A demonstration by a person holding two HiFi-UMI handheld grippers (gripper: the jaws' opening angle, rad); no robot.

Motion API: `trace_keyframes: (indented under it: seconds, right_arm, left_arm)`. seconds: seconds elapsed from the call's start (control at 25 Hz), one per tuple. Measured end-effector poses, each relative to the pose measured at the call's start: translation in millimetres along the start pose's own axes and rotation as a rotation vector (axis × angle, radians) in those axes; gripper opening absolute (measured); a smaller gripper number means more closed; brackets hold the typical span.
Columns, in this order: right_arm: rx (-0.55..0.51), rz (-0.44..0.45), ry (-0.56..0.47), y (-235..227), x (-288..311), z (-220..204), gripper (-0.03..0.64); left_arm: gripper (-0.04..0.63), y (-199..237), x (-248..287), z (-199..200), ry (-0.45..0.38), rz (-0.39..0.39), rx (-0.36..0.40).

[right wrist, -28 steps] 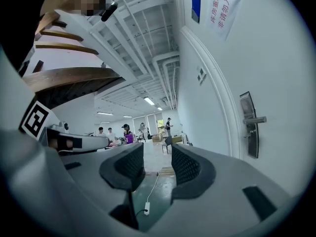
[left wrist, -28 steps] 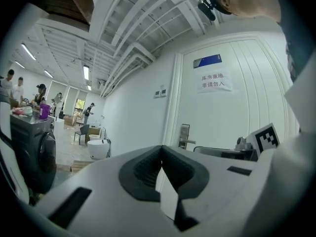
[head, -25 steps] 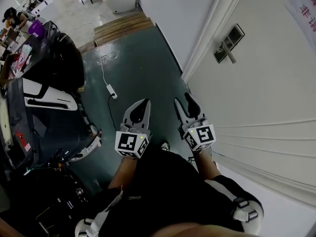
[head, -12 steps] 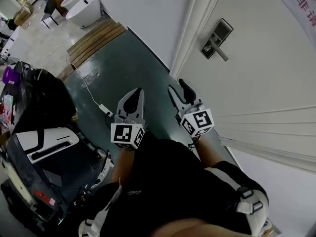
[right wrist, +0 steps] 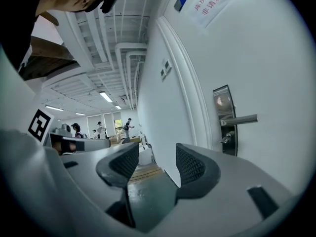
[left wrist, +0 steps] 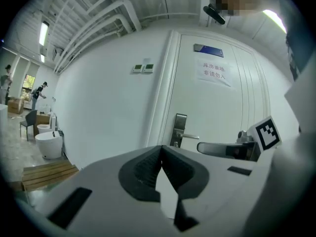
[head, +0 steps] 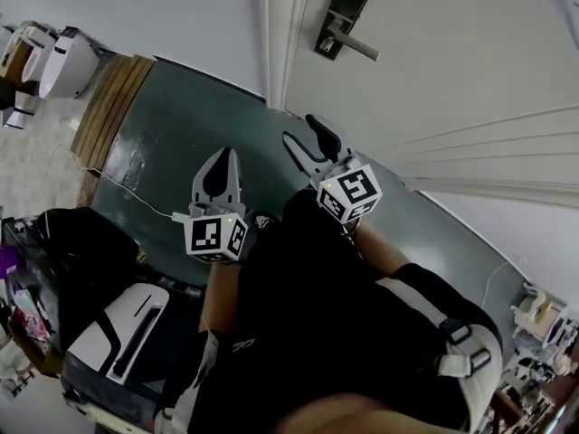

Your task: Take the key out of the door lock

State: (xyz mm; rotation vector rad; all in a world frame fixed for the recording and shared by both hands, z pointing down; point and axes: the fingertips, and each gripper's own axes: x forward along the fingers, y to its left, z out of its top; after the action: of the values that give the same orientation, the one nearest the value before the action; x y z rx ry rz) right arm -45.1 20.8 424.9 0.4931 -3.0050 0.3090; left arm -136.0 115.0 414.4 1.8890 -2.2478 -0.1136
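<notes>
L gripper (head: pixel 223 156) jaws together, empty. R gripper (head: pixel 306 134) jaws opening, nothing btwn. Door lock (head: pixel 341 16) at 12 o'clock, well apart; key (right wrist: pixel 226 139) tiny, hard to make out.

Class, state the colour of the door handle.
The door handle is silvery metal, clearest in the right gripper view.

Key (right wrist: pixel 225 139) tiny, indistinct below door handle (right wrist: pixel 240 120)

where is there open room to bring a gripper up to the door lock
The bare door panel right of the lock plate and below its lever is free. So is the green floor between the wooden platform and the door frame. It is crowded at lower left, where dark equipment stands.
</notes>
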Motion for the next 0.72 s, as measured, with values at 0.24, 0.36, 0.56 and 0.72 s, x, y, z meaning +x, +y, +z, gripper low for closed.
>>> trace_keyframes:
  seconds: [0.24,0.36,0.56,0.72]
  right_arm:
    - [0.103,-0.087,0.03,-71,7,-15,0.259]
    - [0.132,-0.107,0.026,-108,17,-17,0.279]
    - [0.245,-0.153,-0.039,-152,19,-13,0.287]
    - [0.337,-0.156,-0.059,-166,23,-25,0.287]
  left_arm:
    - [0.023,-13,74,-20,0.066,-0.082,-0.024]
    - [0.023,-15,117,-26,0.092,-0.11,-0.061]
    - [0.023,-23,162,-19,0.11,-0.15,-0.053]
    - [0.023,-31,188,-30,0.142,-0.169,-0.009]
